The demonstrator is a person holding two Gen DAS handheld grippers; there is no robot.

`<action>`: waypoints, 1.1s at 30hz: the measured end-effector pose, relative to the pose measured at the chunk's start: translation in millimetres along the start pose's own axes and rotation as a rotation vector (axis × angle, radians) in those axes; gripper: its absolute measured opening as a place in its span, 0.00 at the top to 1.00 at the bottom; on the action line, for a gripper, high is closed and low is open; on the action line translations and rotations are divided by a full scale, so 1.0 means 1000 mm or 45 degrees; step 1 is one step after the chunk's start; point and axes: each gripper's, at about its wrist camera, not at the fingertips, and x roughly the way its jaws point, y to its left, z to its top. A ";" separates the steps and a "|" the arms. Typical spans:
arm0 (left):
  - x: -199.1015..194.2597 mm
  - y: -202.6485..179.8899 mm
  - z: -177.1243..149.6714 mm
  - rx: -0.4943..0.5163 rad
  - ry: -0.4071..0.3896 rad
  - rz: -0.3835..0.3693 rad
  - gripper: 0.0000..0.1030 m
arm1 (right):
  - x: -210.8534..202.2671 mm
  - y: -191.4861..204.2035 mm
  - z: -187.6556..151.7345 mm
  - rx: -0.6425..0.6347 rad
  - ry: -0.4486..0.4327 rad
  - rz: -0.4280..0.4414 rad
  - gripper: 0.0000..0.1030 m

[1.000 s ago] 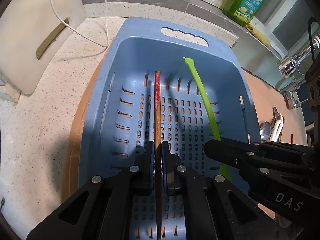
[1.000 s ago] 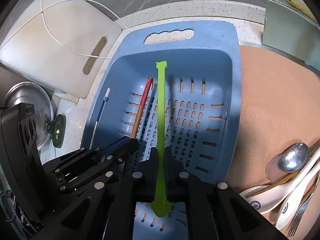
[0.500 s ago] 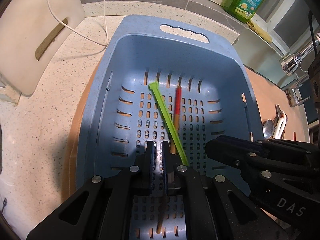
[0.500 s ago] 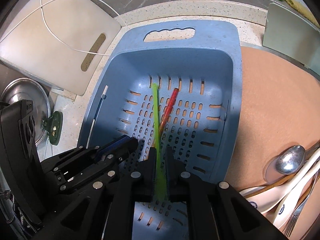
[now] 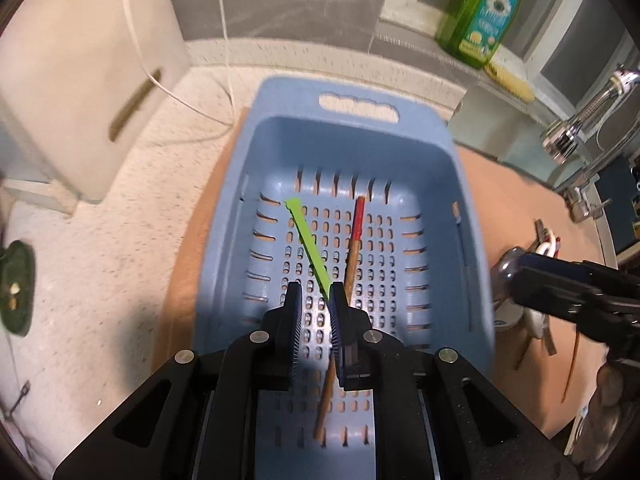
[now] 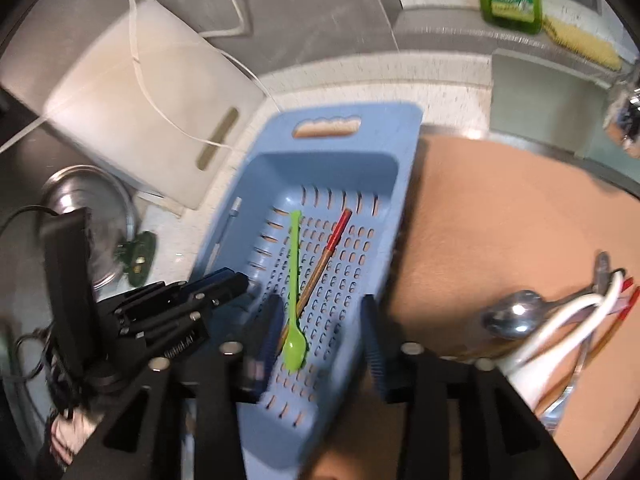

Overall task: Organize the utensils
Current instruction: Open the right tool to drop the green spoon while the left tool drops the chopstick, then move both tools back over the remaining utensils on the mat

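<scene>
A blue slotted basket [image 5: 360, 136] stands on the counter under both grippers. On its floor lie a green plastic spoon [image 5: 308, 240] and a wooden chopstick with a red end [image 5: 354, 248], crossing near my fingers. My left gripper [image 5: 314, 300] hovers above them; its jaws are opening and nothing sits in the narrow gap. In the right wrist view the spoon [image 6: 294, 264] and the chopstick [image 6: 324, 260] lie loose in the basket [image 6: 400, 120]. My right gripper [image 6: 322, 320] hangs over them, jaws opening wide and gripping nothing.
A tan mat [image 6: 500, 220] lies right of the basket with a metal spoon [image 6: 516, 316], white ceramic spoons [image 6: 560, 332] and other cutlery. A white cutting board [image 6: 132, 92] with a cable leans at the left. A green soap bottle [image 5: 480, 12] and a tap [image 5: 580, 120] are behind.
The left gripper let go of the chopstick and the right one of the green spoon; both now lie on the basket floor. Both grippers rose, and the right one swung right with its jaws spreading.
</scene>
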 end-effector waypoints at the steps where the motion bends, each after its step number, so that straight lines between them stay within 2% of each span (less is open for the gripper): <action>1: -0.006 -0.002 -0.002 -0.009 -0.014 0.002 0.88 | -0.011 -0.005 -0.002 -0.015 -0.023 0.011 0.55; 3: -0.021 -0.010 -0.009 -0.025 -0.048 0.013 0.88 | -0.034 -0.017 -0.007 -0.040 -0.064 0.034 0.44; 8: -0.050 -0.047 -0.028 -0.030 -0.118 0.016 0.88 | -0.093 -0.061 -0.020 -0.088 -0.198 0.062 0.33; 9: -0.054 -0.057 -0.032 -0.032 -0.131 0.008 0.86 | -0.106 -0.073 -0.023 -0.092 -0.225 0.062 0.28; 11: -0.058 -0.075 -0.037 -0.029 -0.154 -0.012 0.81 | -0.128 -0.095 -0.030 -0.080 -0.257 0.060 0.25; 13: -0.058 -0.096 -0.044 -0.008 -0.161 -0.021 0.80 | -0.146 -0.119 -0.035 -0.070 -0.253 0.046 0.25; 17: -0.048 -0.144 -0.058 0.042 -0.137 -0.093 0.80 | -0.169 -0.165 -0.050 -0.032 -0.231 -0.063 0.25; 22: -0.028 -0.199 -0.073 0.126 -0.096 -0.153 0.80 | -0.174 -0.214 -0.073 0.059 -0.162 -0.144 0.25; 28: -0.010 -0.237 -0.090 0.177 -0.036 -0.206 0.80 | -0.177 -0.254 -0.098 0.154 -0.132 -0.153 0.26; 33: 0.001 -0.248 -0.096 0.187 0.008 -0.214 0.80 | -0.169 -0.268 -0.106 0.226 -0.097 -0.078 0.38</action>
